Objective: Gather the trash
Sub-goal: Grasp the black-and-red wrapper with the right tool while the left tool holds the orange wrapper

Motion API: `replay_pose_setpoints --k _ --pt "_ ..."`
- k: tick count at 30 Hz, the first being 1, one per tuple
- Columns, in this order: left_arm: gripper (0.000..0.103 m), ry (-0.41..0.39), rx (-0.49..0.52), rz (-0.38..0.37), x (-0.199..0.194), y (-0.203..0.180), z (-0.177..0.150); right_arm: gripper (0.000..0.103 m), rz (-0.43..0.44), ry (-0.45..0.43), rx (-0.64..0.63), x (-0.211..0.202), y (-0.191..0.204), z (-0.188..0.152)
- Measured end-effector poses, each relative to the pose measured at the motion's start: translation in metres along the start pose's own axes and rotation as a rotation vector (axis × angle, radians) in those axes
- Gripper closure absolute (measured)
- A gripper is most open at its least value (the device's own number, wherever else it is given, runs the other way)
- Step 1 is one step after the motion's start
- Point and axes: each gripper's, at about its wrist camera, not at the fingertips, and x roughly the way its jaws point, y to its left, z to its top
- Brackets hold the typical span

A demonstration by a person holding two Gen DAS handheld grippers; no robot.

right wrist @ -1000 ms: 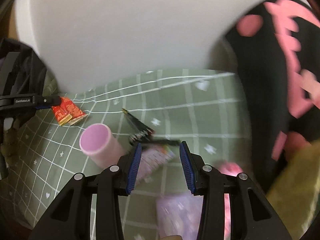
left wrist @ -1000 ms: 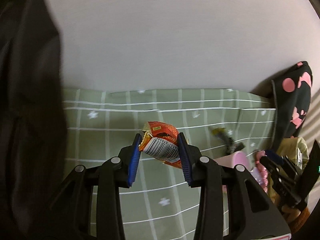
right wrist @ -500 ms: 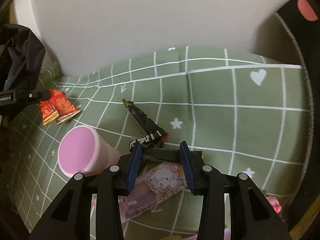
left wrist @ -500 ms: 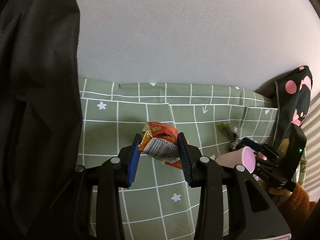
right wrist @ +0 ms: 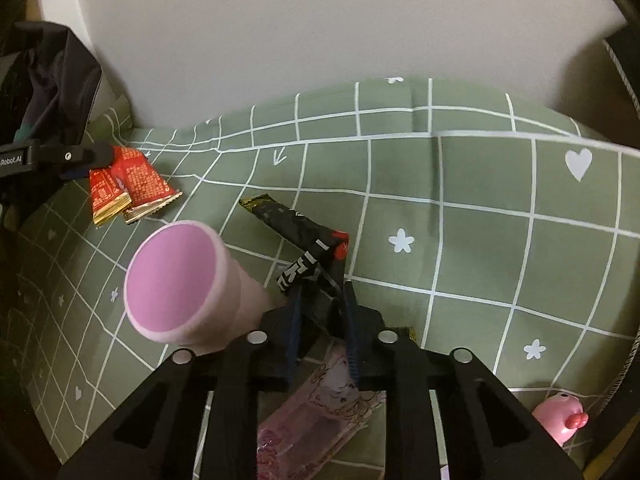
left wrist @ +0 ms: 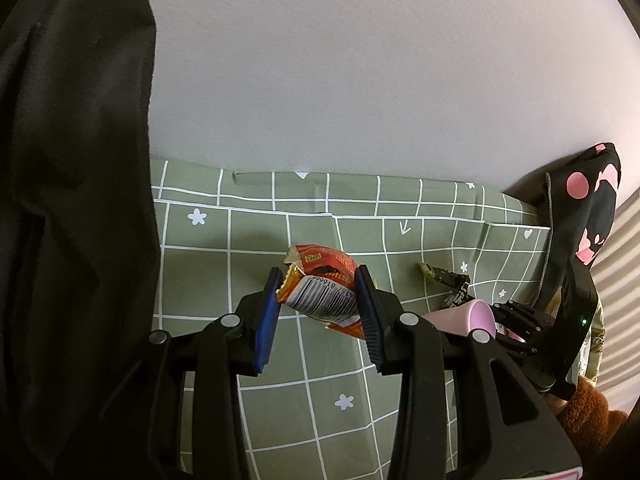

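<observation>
Clutter sits close around my right claw (right wrist: 321, 312): a pink cup (right wrist: 188, 284) lying on its side just to its left, a pink printed packet (right wrist: 320, 420) partly hidden under its fingers, and a pink toy (right wrist: 560, 420) off to the right, cut by the frame edge. That claw is pinched narrow on the black wrapper (right wrist: 304, 240), which stretches ahead of it over the green checked cloth (right wrist: 480, 240). My left claw (left wrist: 318, 300) grips the red wrapper (left wrist: 324, 284) above the cloth. Dark fabric (left wrist: 72, 200) blocks everything to its left.
</observation>
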Motion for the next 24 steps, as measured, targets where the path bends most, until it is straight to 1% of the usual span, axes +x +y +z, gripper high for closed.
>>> replay_pose_setpoints --k 5,14,20,24 --pt "0.068 -0.001 0.012 -0.016 0.001 -0.007 0.001 0.087 -0.042 -0.025 0.032 -0.015 -0.007 0.002" --pt "0.068 -0.016 0.053 -0.056 -0.003 -0.03 0.0 0.088 -0.101 -0.086 0.098 -0.07 -0.022 -0.004" --pt "0.068 -0.056 0.103 -0.083 -0.017 -0.056 0.004 0.088 -0.146 -0.144 0.132 -0.102 -0.025 -0.015" --pt "0.068 -0.078 0.141 -0.116 -0.029 -0.076 0.002 0.088 -0.169 -0.192 0.161 -0.132 -0.03 -0.028"
